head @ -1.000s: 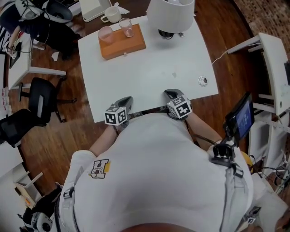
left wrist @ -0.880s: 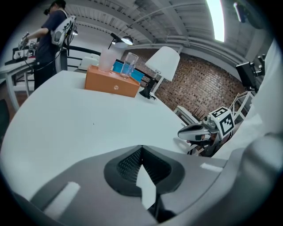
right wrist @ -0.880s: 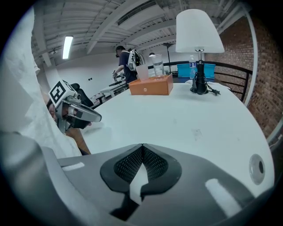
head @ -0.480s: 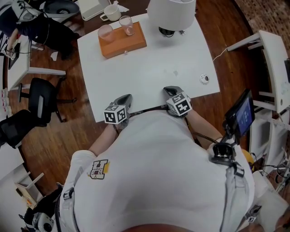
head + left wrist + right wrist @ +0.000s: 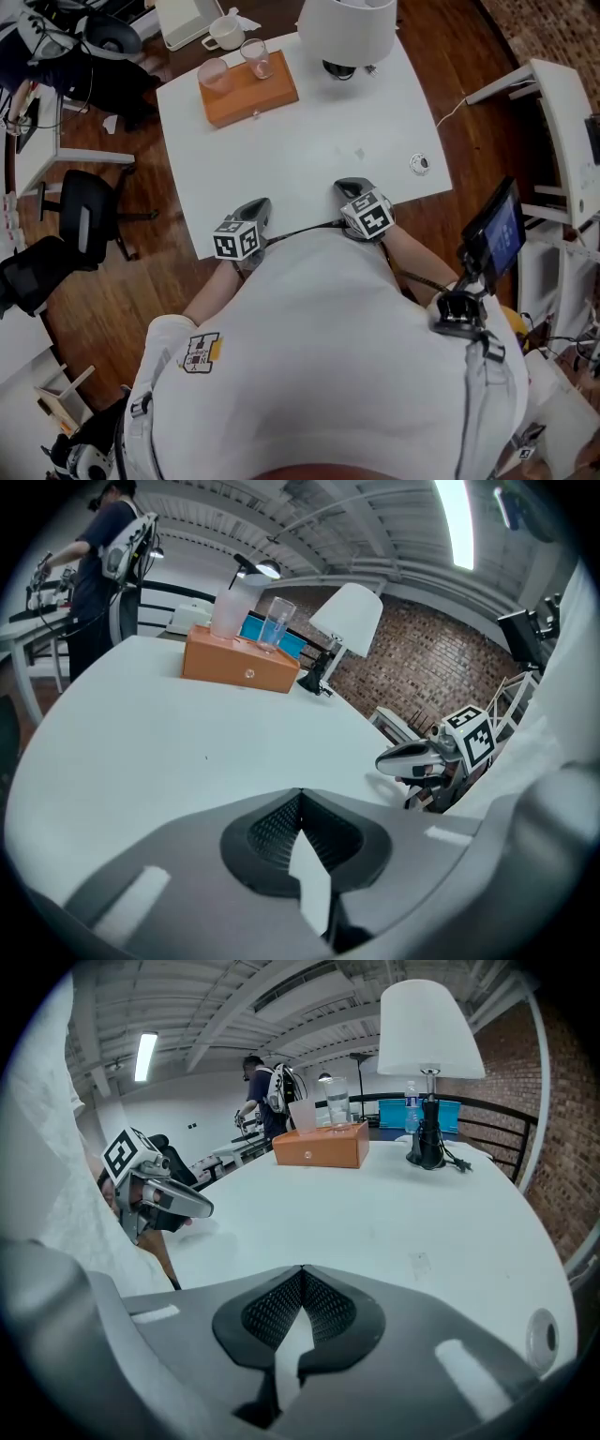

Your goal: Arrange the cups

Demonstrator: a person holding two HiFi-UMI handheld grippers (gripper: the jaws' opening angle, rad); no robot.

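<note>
Left gripper and right gripper are held at the table's near edge, jaws together, empty. Pink cup and clear cup are seen upright on the orange box, far corner.

White lamp on table; chair beside.

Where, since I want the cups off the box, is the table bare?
The middle of the table is bare, from the box and lamp at the far edge to the left gripper and right gripper at the near edge. Only a small round fitting sits near the right edge. The far edge, with cups on the box, is crowded.
</note>
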